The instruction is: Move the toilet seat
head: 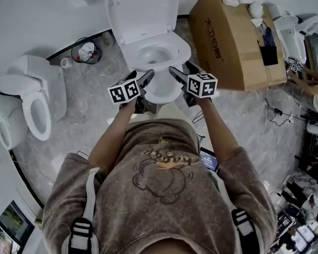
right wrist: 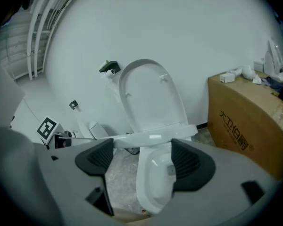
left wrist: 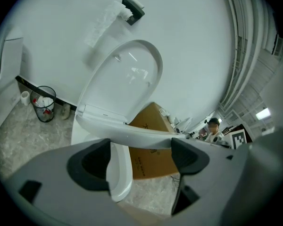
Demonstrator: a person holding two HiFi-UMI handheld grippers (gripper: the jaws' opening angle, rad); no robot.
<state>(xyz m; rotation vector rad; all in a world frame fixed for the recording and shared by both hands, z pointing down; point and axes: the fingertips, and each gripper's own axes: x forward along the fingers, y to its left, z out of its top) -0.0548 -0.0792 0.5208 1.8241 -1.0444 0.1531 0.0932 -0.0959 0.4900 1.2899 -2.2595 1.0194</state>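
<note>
The white toilet [head: 161, 91] stands before me with its lid [head: 143, 9] upright against the wall. The seat ring [left wrist: 132, 133] is tilted up off the bowl [left wrist: 120, 173] and is seen edge-on as a band. It runs across just above the fingertips of my left gripper [left wrist: 140, 145], whose jaws stand wide apart. From the other side the seat [right wrist: 151, 136] crosses the tips of my right gripper [right wrist: 141, 147] in the same way, and nothing is pinched between its pads. In the head view the left gripper [head: 147, 77] and right gripper [head: 175, 74] flank the bowl's front.
A large cardboard box [head: 236, 36] stands close to the toilet's right. A second toilet [head: 34, 97] is at the left and a wire waste bin [head: 86, 51] by the wall. Cables [head: 278, 112] lie on the floor at the right. A person [left wrist: 212, 126] is far behind.
</note>
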